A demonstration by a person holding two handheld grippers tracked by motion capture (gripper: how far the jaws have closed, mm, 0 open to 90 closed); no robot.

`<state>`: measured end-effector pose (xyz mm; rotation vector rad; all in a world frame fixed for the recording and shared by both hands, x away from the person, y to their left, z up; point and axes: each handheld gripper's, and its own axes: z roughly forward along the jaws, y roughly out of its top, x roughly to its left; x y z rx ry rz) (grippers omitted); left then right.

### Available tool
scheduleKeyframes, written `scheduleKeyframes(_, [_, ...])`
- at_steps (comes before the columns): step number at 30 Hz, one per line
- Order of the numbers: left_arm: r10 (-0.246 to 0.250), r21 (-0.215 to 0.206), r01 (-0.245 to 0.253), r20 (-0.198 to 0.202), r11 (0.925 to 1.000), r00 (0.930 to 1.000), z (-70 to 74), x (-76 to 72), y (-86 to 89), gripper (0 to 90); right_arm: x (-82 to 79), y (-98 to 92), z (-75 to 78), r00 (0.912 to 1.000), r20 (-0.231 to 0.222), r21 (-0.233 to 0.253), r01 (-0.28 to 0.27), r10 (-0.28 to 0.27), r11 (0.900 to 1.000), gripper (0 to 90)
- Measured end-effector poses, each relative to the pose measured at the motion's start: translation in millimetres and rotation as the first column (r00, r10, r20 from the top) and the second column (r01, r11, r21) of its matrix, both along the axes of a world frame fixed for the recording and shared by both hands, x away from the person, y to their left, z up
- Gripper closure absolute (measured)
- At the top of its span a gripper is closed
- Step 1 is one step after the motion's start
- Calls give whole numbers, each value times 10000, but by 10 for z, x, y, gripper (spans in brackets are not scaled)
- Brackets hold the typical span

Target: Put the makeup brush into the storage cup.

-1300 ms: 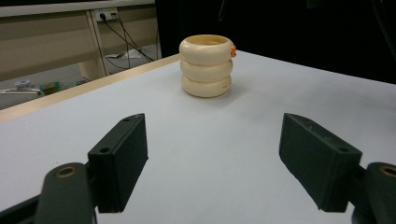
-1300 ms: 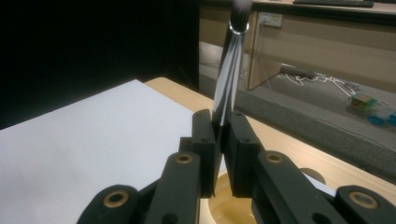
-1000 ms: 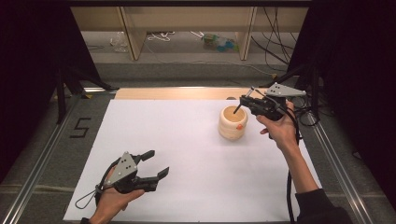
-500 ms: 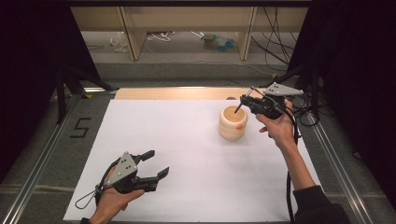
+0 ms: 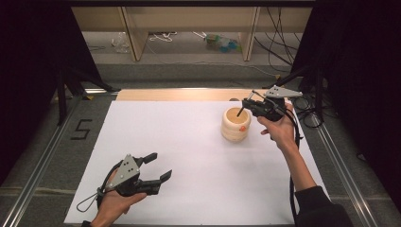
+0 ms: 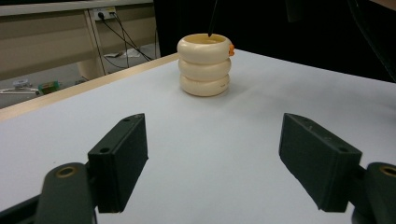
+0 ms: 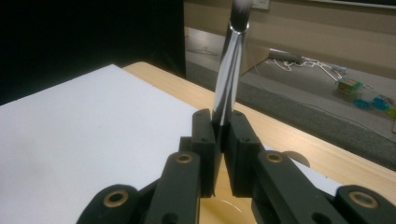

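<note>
High view first: the cream ringed holder (image 5: 236,124) stands on the white sheet (image 5: 189,151), and everything else is placed from it. Just right of the holder, the right gripper (image 5: 249,107) is held above its rim by a hand whose forearm rises from the lower right edge; a thin dark brush (image 5: 240,111) runs from its jaws down into the holder's mouth, its lower end hidden inside. Well apart from the holder, toward the near left, the left gripper (image 5: 158,168) lies low over the sheet in the person's hand, jaws spread and holding nothing. Left gripper view: the holder (image 6: 204,65) sits ahead between the two wide-apart black jaws, a small orange spot (image 6: 230,50) on its top ring too small to identify, and the brush (image 6: 212,18) enters its mouth, cut off by the frame's top. Right gripper view: the jaws are pressed tight on the brush's shiny metal ferrule (image 7: 229,84), the bristle end blurred and cropped at the top, and a sliver of the holder's rim (image 7: 224,207) shows directly beneath.
</note>
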<state>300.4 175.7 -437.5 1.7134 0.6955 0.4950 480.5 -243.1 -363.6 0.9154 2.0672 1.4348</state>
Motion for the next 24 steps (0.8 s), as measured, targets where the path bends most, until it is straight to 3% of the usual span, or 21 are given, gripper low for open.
scheduleKeyframes(24, [-79, 113, 78, 52, 9999, 10000, -1, -2, -9, 239, 82, 0, -149, 9994, -324, -221, 149, -157, 9996, 837])
